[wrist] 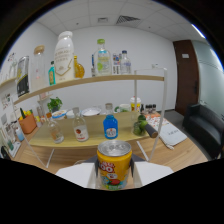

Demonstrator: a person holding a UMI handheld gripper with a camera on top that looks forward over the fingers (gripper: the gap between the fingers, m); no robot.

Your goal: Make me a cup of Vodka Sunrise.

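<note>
white office wall, 2 wooden shelves (100,80) of bottles. your claw (114,172) pinches the yellow can (114,167) mid-body: thin wall, probably slick, dents easily, so squeeze lightly.

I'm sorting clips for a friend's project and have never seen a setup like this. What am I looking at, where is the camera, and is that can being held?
There is no robot arm here. A person carries a hand-held gripper with two fingers, and a wide-angle camera rides on it looking forward along the fingers, which is why the picture is round and bulging.

The pale shapes low in the picture are the two fingers. Both press on the sides of a yellow drink can, so the can is held, upright, its silver top showing.

Beyond the can stands a wooden shelf unit. On its lower board are a blue-labelled bottle, a clear bottle with a red label, a green bottle and a small potted plant. On the upper board stand a large white jug and a clear bottle with a green cap.
</note>
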